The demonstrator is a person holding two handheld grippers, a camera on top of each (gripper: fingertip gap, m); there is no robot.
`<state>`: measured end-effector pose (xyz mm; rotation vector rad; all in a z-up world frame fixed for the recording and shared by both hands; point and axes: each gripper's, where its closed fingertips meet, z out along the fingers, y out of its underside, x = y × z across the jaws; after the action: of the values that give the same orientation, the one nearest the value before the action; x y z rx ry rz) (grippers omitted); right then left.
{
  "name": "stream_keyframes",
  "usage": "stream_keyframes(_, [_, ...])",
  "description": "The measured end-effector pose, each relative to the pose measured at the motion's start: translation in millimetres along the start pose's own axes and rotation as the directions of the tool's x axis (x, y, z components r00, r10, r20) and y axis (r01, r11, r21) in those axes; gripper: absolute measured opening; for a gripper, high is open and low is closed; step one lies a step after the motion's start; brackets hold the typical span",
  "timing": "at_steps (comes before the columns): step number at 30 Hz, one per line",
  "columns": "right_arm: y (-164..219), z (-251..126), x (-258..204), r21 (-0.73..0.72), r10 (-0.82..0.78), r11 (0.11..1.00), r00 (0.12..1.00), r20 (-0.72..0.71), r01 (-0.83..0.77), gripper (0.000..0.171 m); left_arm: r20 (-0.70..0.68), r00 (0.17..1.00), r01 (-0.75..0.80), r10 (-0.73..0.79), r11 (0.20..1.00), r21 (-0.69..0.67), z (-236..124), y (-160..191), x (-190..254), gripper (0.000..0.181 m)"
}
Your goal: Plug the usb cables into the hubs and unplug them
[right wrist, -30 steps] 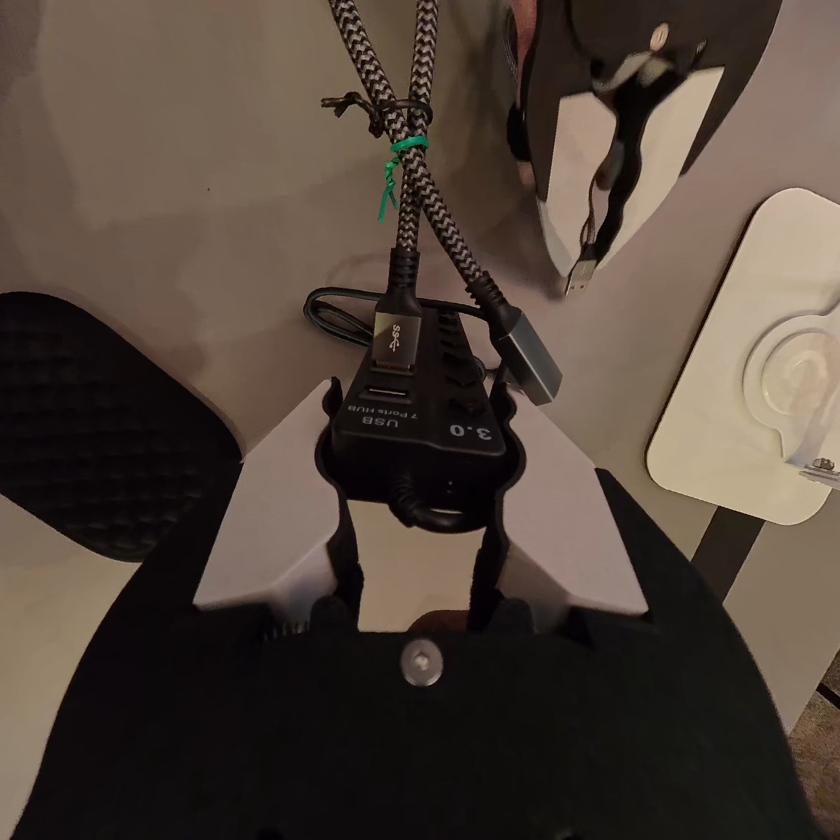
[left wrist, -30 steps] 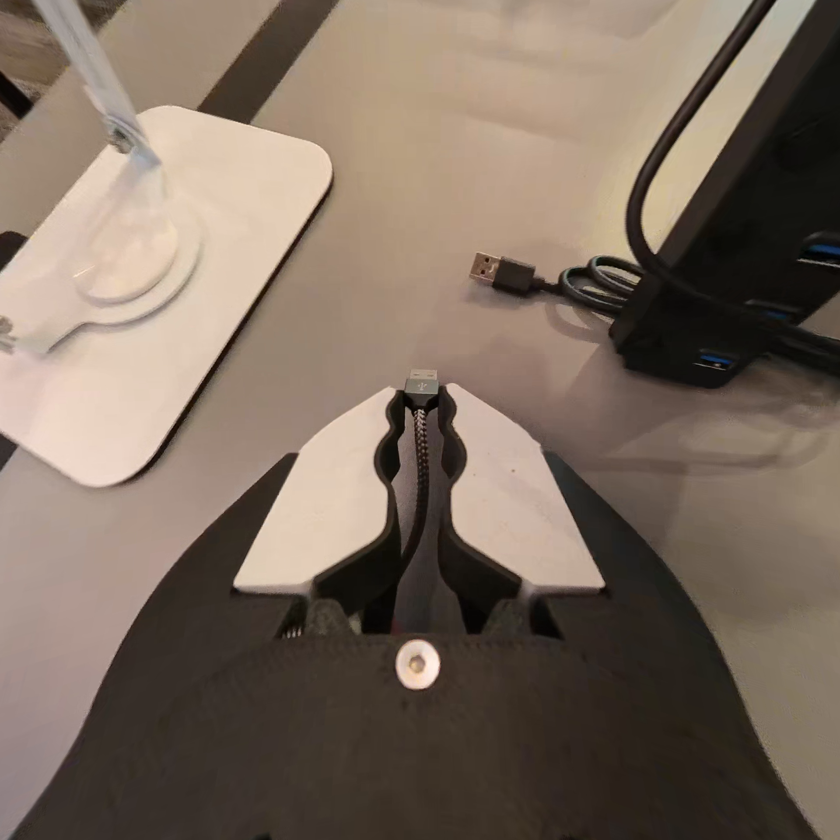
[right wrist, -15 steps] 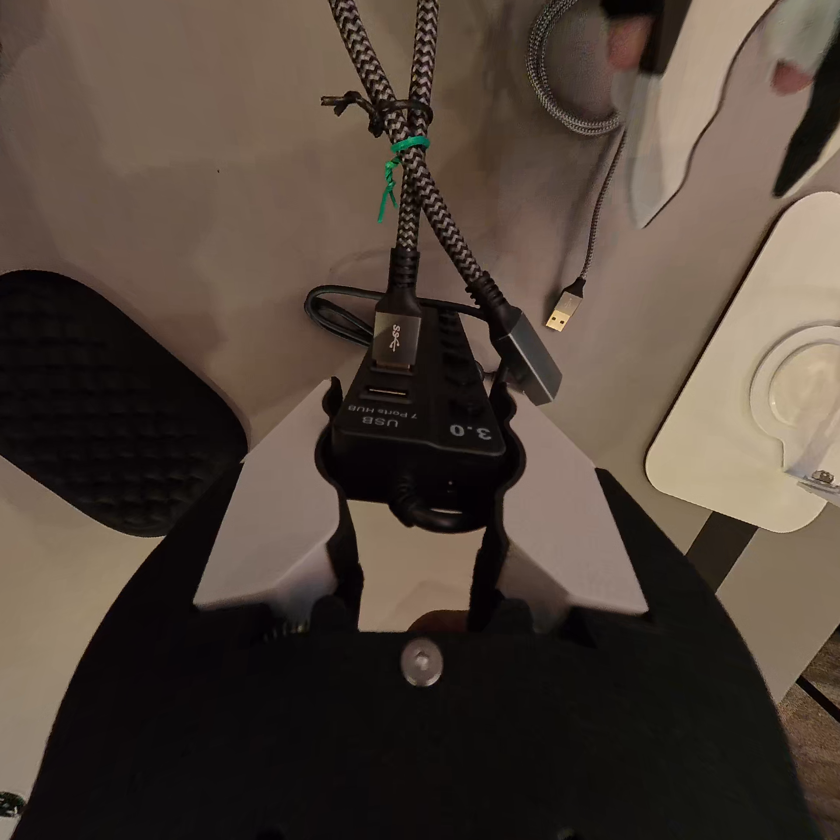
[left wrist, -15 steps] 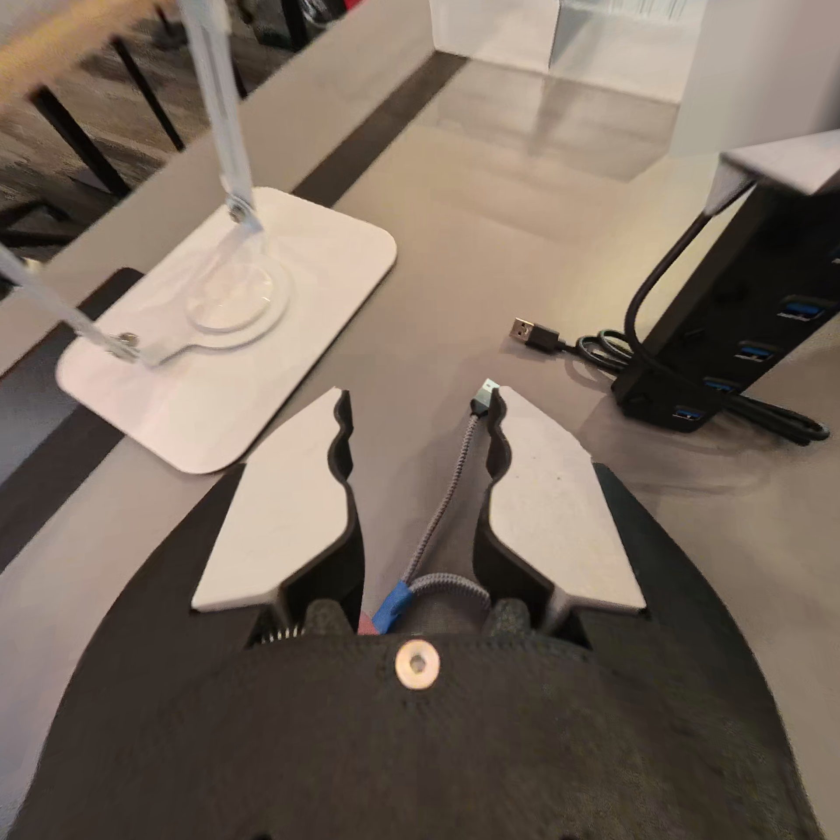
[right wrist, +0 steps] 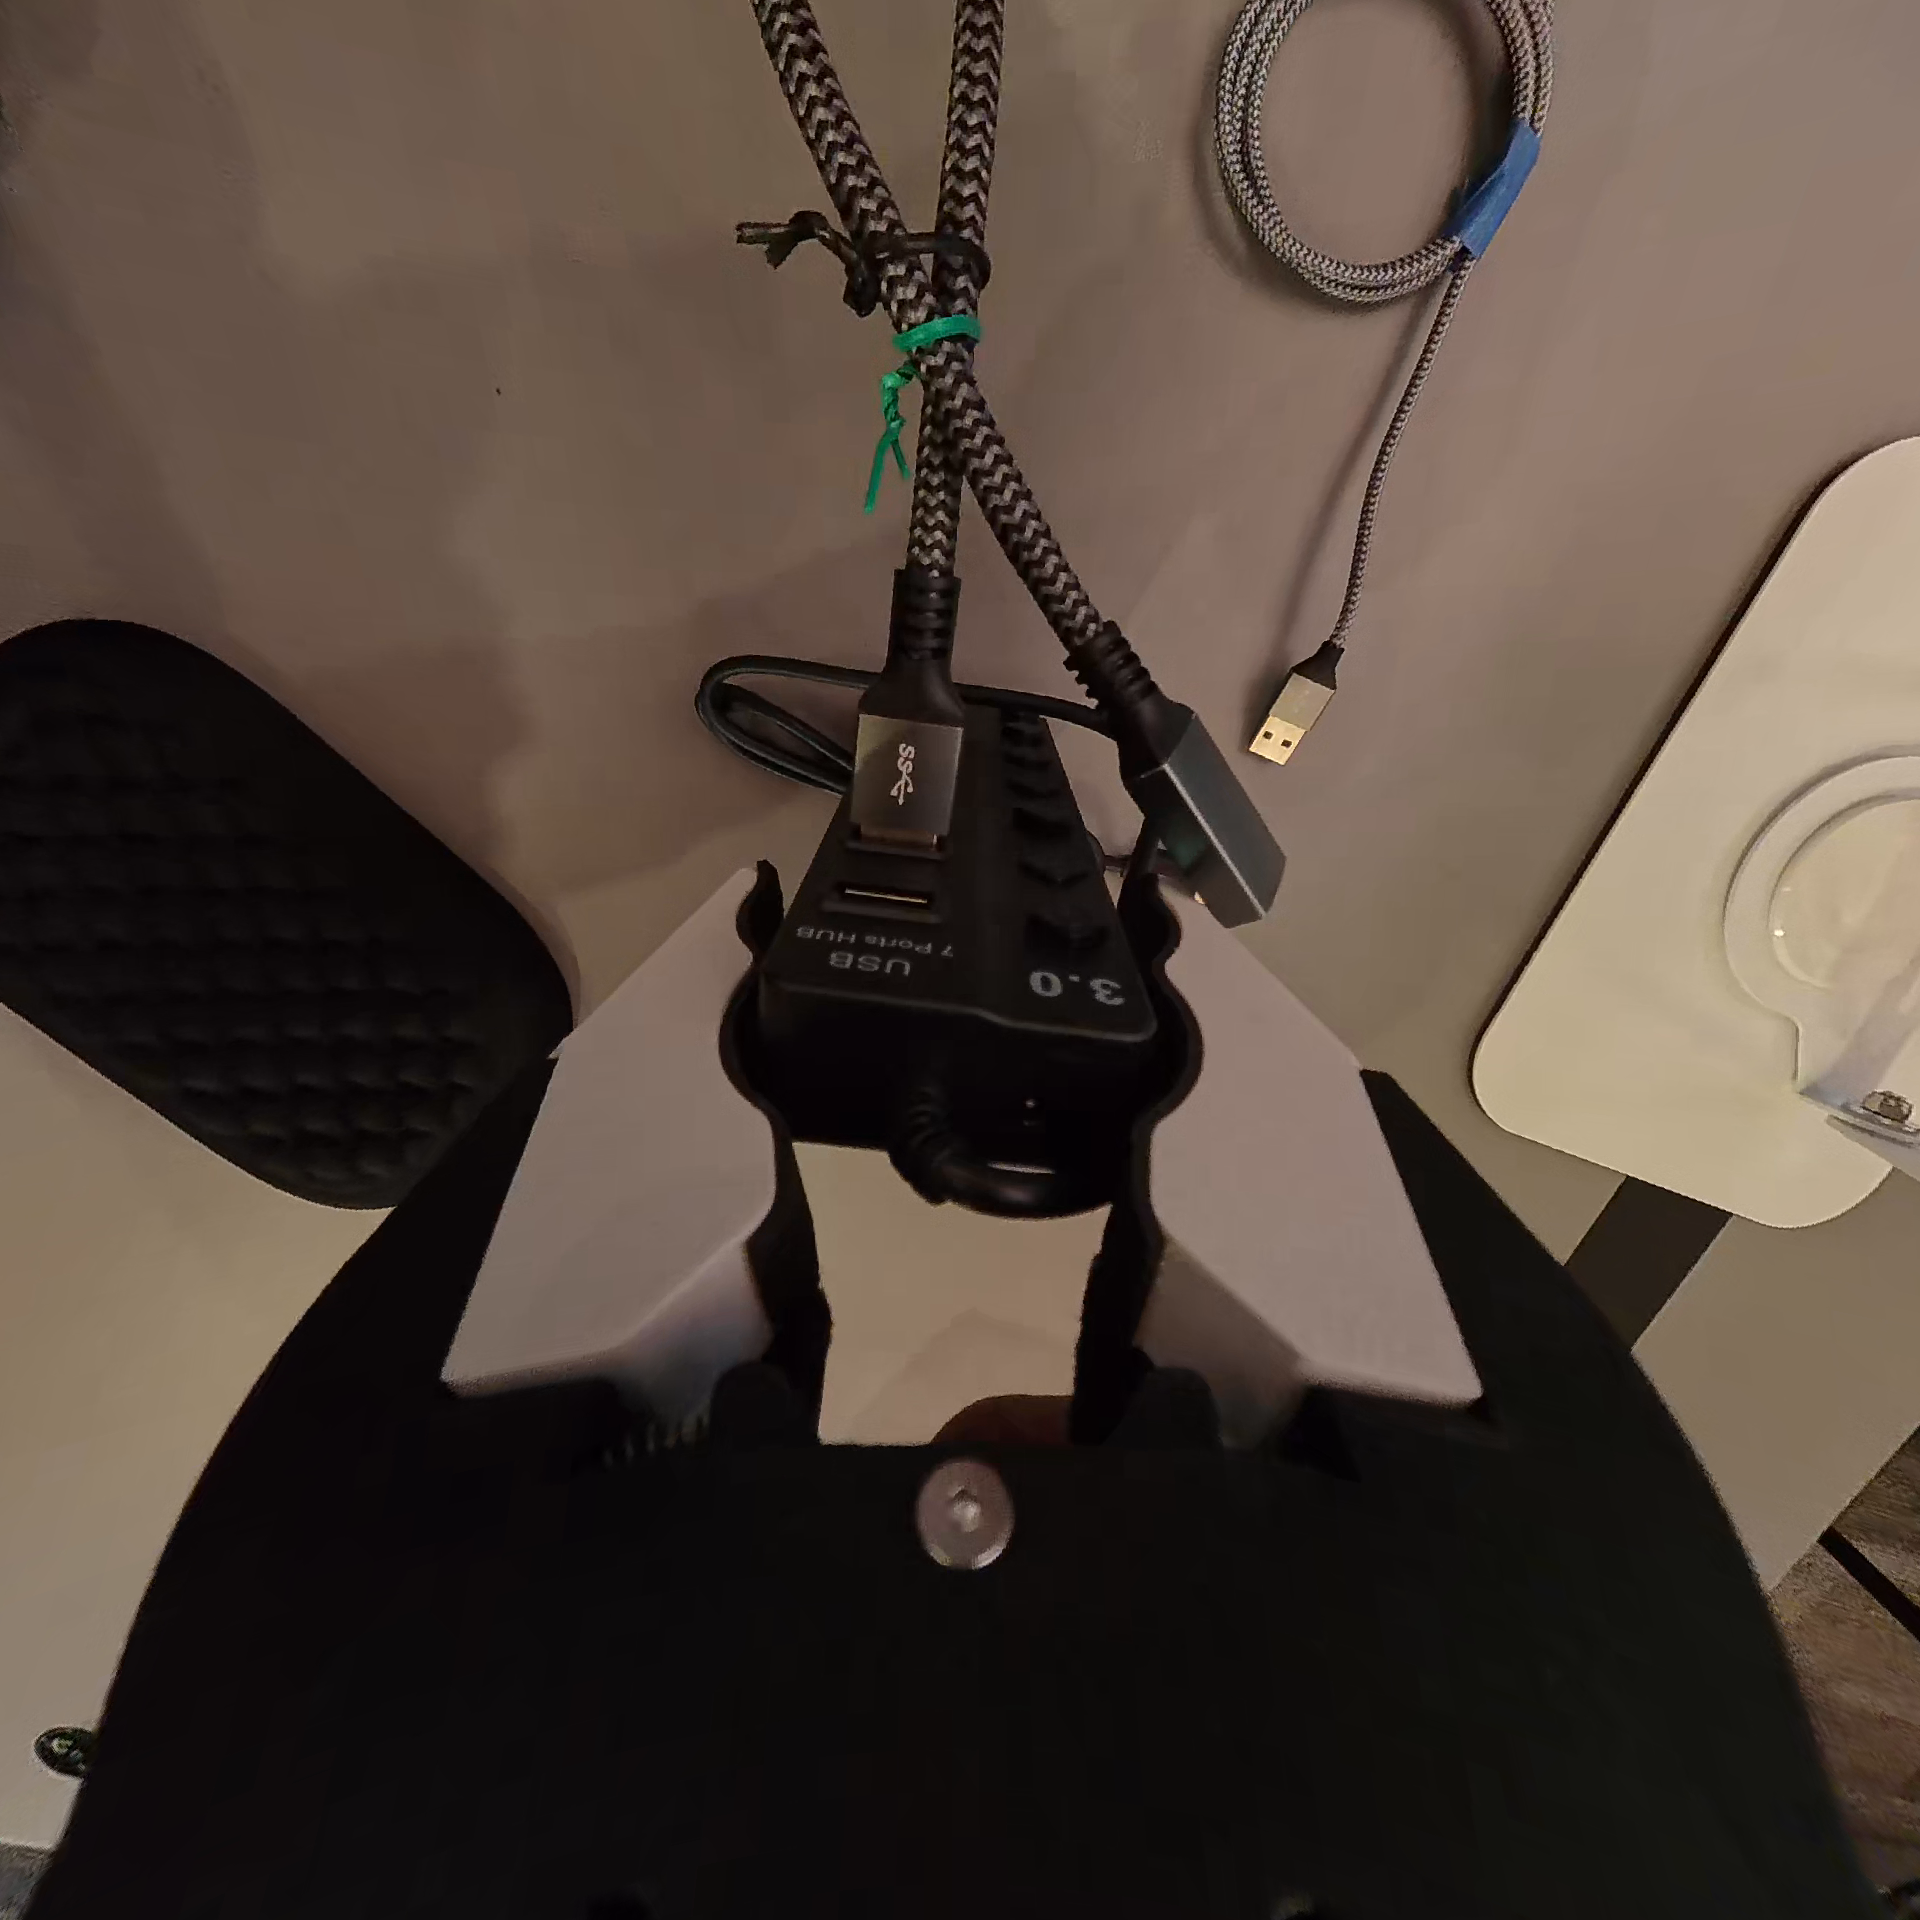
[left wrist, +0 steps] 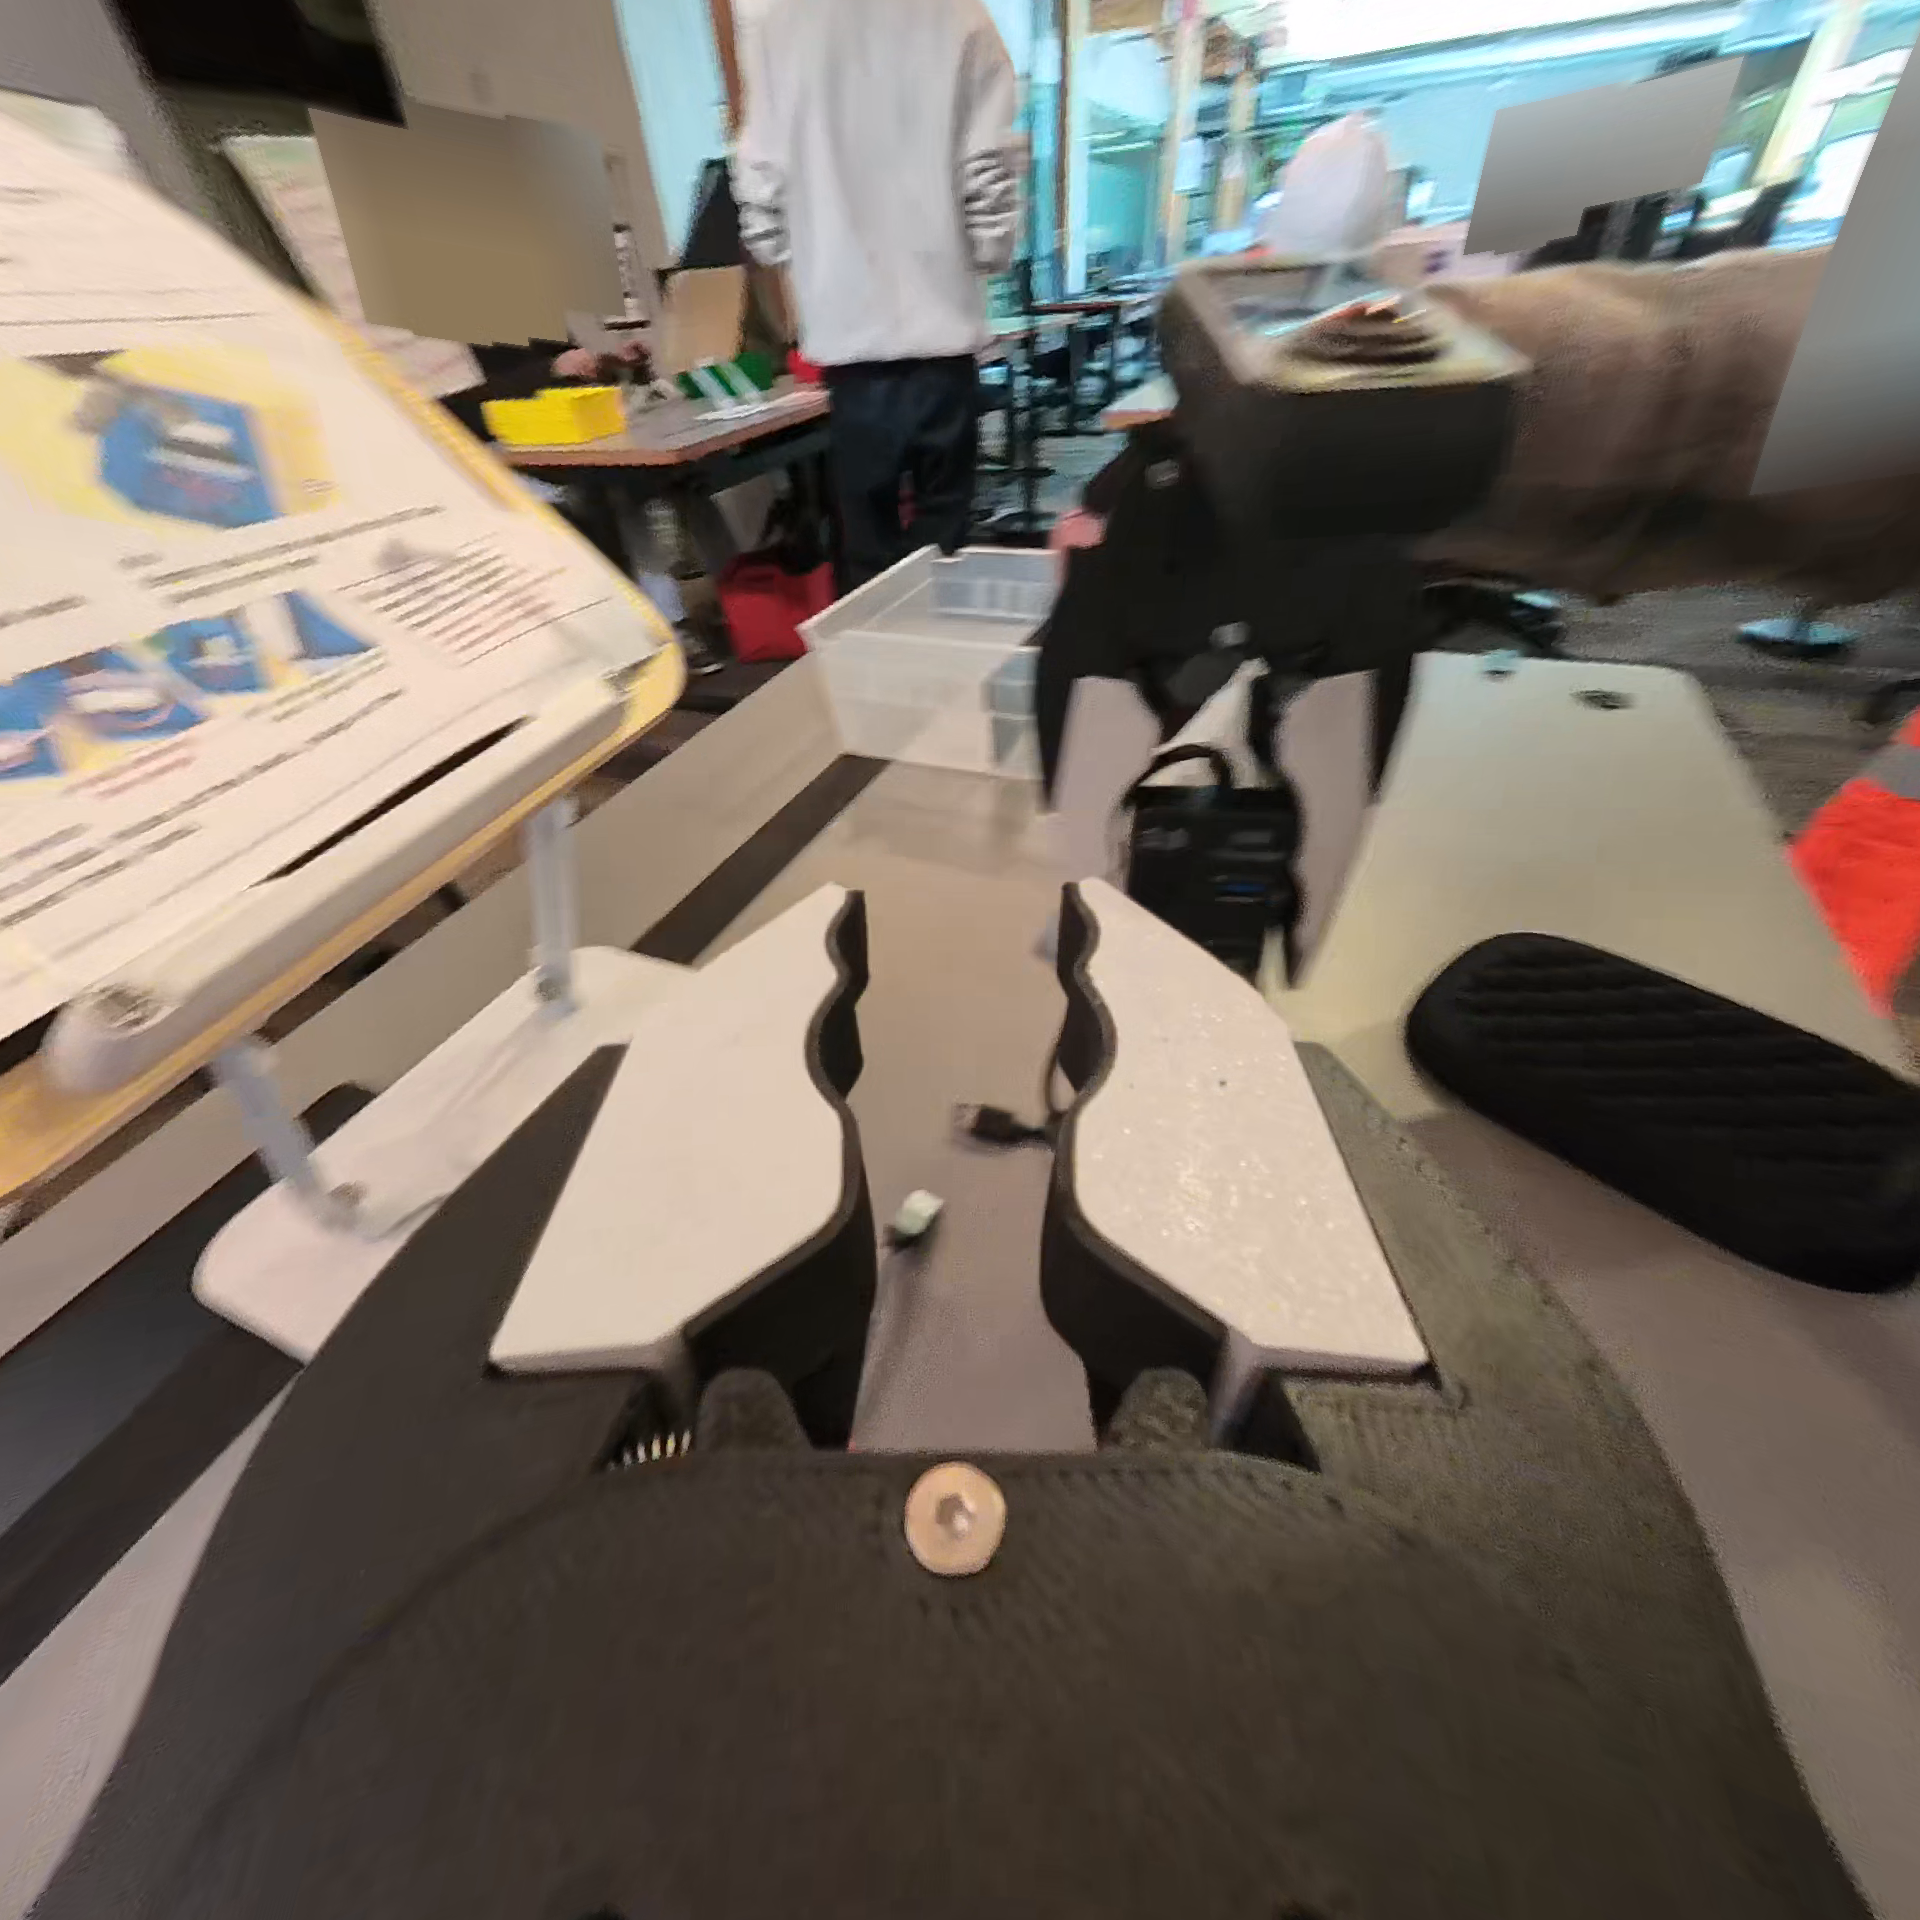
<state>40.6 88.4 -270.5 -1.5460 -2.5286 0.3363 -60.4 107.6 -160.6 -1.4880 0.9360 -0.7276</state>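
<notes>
My right gripper (right wrist: 951, 904) is shut on the end of a black USB hub (right wrist: 956, 997) and holds it tilted above the grey table. A thick braided cable's silver plug (right wrist: 902, 774) sits in a port of the hub. Its other grey connector (right wrist: 1205, 821) hangs free beside the hub. A thin braided cable (right wrist: 1382, 156) with blue tape lies coiled on the table, its gold plug (right wrist: 1294, 717) loose. My left gripper (left wrist: 958, 899) is open and empty, raised above the table. That loose plug (left wrist: 920, 1214) and the hub's own black plug (left wrist: 992, 1122) show between its fingers.
A black wrist rest (right wrist: 239, 914) lies left of the hub; it also shows in the left wrist view (left wrist: 1662, 1101). A document stand (left wrist: 260, 623) on a white base (right wrist: 1714, 831) stands at the table's side. A clear bin (left wrist: 935, 665) sits at the far edge. A person (left wrist: 883, 208) stands beyond. Spacing between my two grippers at the tips: around 15 cm.
My left gripper opened, let go of the thin cable's plug, then rose and tilted up. The plug now lies on the table. My right gripper kept hold of the hub.
</notes>
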Motion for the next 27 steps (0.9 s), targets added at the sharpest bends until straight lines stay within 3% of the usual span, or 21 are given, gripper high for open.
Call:
stream_keyframes(5, [-0.8, 0.2, 0.6, 0.001, 0.004, 1.0, 1.0, 0.002, -0.004, 0.066, -0.175, 0.982, -0.07, 0.077, 0.996, 0.047, 9.9, -15.6, 59.7, 0.028])
stream_keyframes(7, [-0.7, 0.2, 0.8, 0.003, 0.005, 1.0, 1.0, 0.003, -0.005, 0.066, -0.232, 0.965, -0.129, 0.125, 0.992, 0.0, 19.1, -7.9, 83.8, 0.028])
stream_keyframes(13, [-1.4, 0.3, 0.8, 0.007, 0.004, 1.0, 1.0, 0.003, -0.004, 0.066, -0.187, 0.922, -0.372, 0.338, 0.908, -0.192, 56.9, 38.8, 93.4, 0.03])
stream_keyframes(19, [-4.8, 0.5, 0.6, 0.028, 0.003, 1.0, 1.0, -0.001, -0.003, 0.066, -0.209, 0.941, -0.323, 0.267, 0.894, -0.31, 75.9, 74.0, 77.8, 0.029])
stream_keyframes(21, [-4.9, 0.5, 0.9, 0.036, 0.005, 0.999, 1.0, 0.001, -0.005, 0.066, -0.178, 0.949, -0.3, 0.259, 0.916, -0.267, 78.1, 72.4, 73.6, 0.028])
stream_keyframes(27, [-6.2, 0.5, 0.8, 0.043, -0.007, 0.999, 1.0, 0.0, 0.007, 0.066, -0.162, 0.986, -0.053, 0.03, 0.989, -0.137, 77.6, 71.2, 75.0, 0.027])
